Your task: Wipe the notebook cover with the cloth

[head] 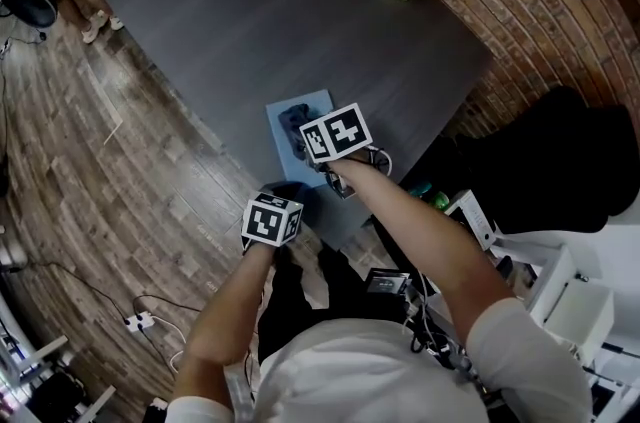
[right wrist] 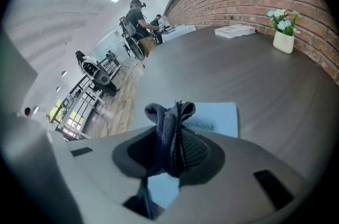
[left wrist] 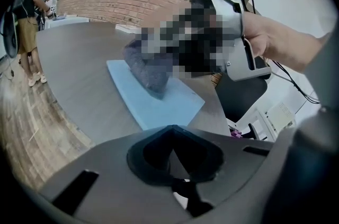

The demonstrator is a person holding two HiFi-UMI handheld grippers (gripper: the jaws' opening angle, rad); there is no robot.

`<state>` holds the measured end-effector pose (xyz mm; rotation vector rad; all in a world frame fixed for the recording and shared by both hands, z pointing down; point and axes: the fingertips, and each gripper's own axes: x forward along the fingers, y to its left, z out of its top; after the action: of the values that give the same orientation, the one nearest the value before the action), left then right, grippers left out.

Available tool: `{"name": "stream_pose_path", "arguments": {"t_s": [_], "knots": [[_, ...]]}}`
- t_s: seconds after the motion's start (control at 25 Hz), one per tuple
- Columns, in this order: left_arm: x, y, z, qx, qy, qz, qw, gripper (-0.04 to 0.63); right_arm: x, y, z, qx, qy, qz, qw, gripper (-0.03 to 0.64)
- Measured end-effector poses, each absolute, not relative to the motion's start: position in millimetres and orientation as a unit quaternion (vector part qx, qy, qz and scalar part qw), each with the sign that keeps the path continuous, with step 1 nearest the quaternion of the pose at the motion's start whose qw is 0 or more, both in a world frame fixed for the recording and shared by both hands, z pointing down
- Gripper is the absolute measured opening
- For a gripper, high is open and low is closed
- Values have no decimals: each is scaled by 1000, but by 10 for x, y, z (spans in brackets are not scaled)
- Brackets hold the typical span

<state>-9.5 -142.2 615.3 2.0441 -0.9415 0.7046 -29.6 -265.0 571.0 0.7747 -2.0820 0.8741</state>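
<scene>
**Light blue notebook (head: 318, 104) with the cloth on its cover**

I see it lying flat near the front edge of the dark grey surface (head: 250, 21). My right gripper (right wrist: 170, 158) is clamped on the bunched dark grey cloth (right wrist: 172, 127), which rests on the cover. My left gripper (left wrist: 170, 160) is closed and empty, beside the surface's edge.

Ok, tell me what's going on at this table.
A person holds a gripper in each hand. The right gripper is shut on a dark grey cloth, which rests on the light blue notebook lying close to the table edge nearest the person. The left gripper is shut on nothing and hangs just off that edge. The wipe looks under way.
</scene>
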Motion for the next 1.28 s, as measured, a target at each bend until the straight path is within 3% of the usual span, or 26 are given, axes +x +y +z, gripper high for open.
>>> {"name": "stream_pose_path", "arguments": {"t_s": [0.32, 1.28], "knots": [[-83, -1422, 6150, 802, -372, 287, 369, 5, -664, -2363, 5827, 252, -812, 390, 354, 112], [-93, -1420, 6157, 798, -388, 291, 359, 5, -49, -2458, 6038, 288, -799, 366, 380, 115]]}}
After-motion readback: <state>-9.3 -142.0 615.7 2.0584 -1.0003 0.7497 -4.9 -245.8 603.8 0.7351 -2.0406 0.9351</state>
